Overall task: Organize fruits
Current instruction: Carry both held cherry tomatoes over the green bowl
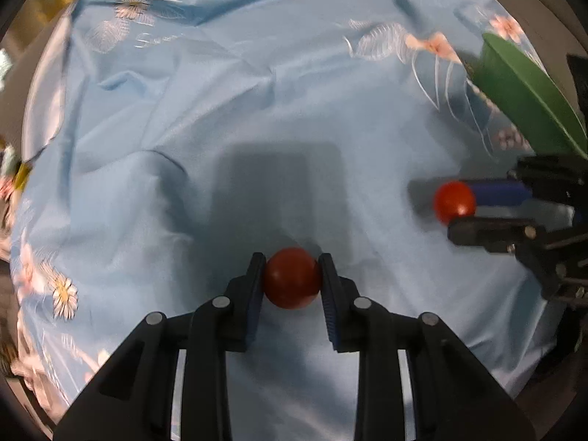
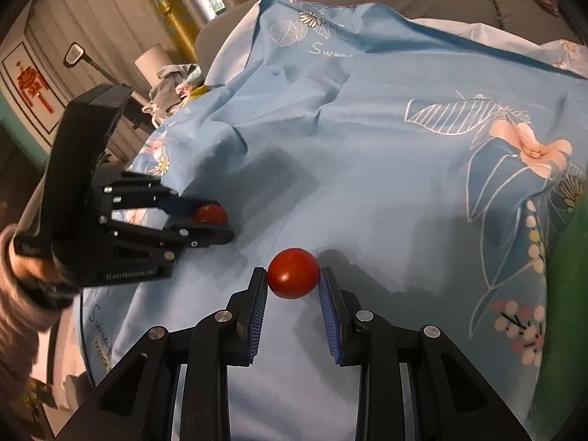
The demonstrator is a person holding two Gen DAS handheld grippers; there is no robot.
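Two small red fruits, tomato-like, lie on a blue flowered cloth [image 1: 257,92] spread over the desk. One claw is at each.

Left claw [image 1: 293,275]: blue pads pressed flat against both sides of the left tomato [image 1: 292,277]. Clenched on it. The fruit sits deep between the fingertips, low over the cloth; whether it rests there or is just clear, I cannot tell.

Right claw [image 2: 293,275]: jaws flank the right tomato [image 2: 293,273] at the very tips. The left pad looks to touch; a thin gap may remain on the right. Cannot tell if the grip is made. Seen from the left wrist, the same fruit sits between the two fingers, with a shadow beneath it.

A green bowl [image 1: 525,92] stands at the far right, rim toward the claws, near the right claw and well apart from the left. Likely the destination for both fruits.

Judgement: a paired pick, both fruits taken side-on so the round skins do not roll. The shallow tip hold on the right risks a slip.
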